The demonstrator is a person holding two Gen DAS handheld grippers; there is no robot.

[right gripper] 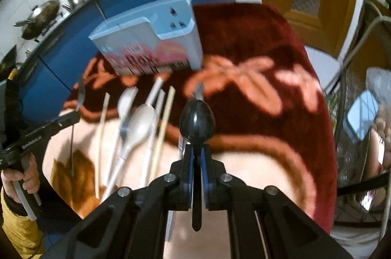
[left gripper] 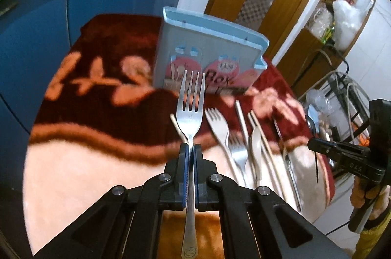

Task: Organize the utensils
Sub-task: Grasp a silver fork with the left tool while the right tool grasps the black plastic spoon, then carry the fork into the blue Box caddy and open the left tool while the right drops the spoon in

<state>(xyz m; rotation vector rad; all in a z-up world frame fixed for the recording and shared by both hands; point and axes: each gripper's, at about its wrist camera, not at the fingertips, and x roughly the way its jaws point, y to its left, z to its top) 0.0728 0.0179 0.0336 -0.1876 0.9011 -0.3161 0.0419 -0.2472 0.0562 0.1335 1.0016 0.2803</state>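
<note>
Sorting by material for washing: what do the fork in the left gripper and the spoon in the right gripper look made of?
Fork: apparently stainless steel, polished; bright silver with reflections. Spoon: probably glossy black plastic; dark bowl with soft highlights, though coated metal is possible.

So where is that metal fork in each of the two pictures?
Left wrist view: metal fork at centre, clamped in the left gripper, tines up.
Right wrist view: far left, edge-on, in that same gripper.
Shared landmark: the blue utensil box standing behind.

Both wrist views look steeply down, sharing the holder box (left gripper: 207, 51) (right gripper: 151, 43).
</note>
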